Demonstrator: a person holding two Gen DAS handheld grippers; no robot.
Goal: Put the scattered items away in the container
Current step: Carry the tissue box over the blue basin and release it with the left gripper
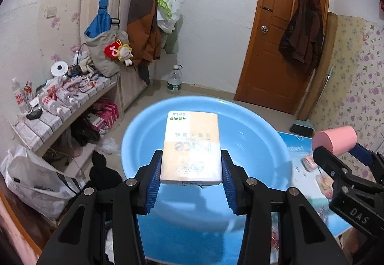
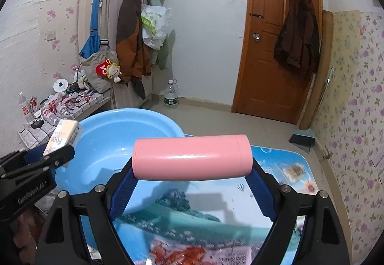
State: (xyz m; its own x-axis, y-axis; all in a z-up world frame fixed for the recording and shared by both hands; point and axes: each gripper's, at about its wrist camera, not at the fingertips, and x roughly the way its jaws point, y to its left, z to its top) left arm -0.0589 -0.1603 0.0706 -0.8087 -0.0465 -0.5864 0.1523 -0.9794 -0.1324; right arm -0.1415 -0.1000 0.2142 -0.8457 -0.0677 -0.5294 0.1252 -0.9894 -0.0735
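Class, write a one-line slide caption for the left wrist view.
Left gripper holds a tissue pack above the blue basin.

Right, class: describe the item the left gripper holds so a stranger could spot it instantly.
Find the big blue basin. Above it, the left gripper grips a tissue pack. It is flat, boxy and cream-yellow with green print, unlike the round pink cup nearby.

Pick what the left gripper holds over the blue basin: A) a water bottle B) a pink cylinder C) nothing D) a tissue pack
D: the left gripper is shut on the tissue pack, above the blue basin; the right gripper holds the pink cylinder.
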